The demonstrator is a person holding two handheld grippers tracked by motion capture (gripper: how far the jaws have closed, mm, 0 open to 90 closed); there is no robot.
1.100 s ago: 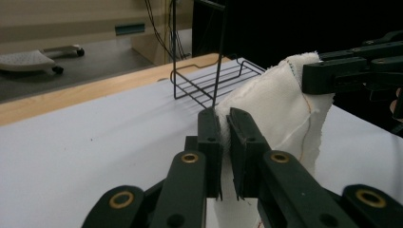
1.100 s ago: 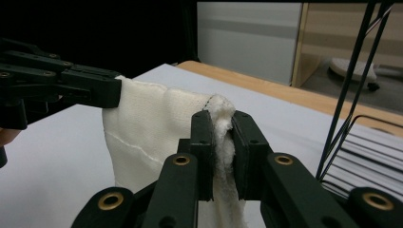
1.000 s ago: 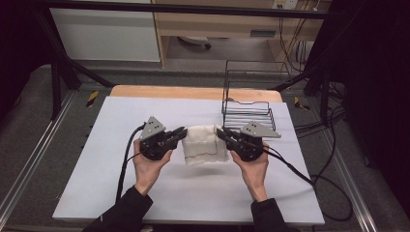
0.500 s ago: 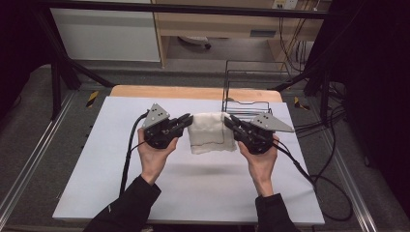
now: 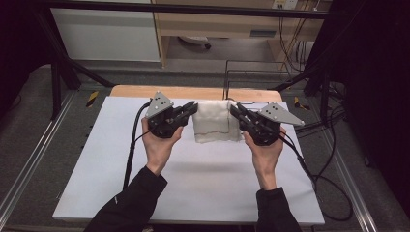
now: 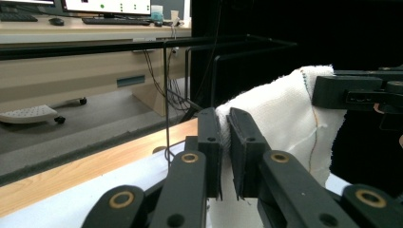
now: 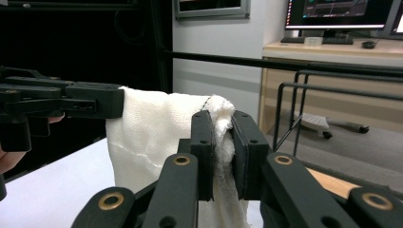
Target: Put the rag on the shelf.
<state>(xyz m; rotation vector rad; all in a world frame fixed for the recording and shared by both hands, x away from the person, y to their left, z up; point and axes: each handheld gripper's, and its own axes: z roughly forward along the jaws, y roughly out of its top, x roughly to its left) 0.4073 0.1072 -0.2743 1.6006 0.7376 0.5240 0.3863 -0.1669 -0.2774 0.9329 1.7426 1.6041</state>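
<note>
In the high view, one white cloth (image 5: 215, 126) was held stretched between the left gripper (image 5: 192, 109) and the right gripper (image 5: 234, 109), one top corner pinched by each, presumably so that it would hang flat. One wire rack (image 5: 256, 79) stood beyond the right gripper.

In the left gripper view, the jaws were seen closed narrowly on the cloth's (image 6: 280, 118) edge.

In the right gripper view, the cloth's (image 7: 157, 128) other corner was clamped between two near-shut jaws.
</note>
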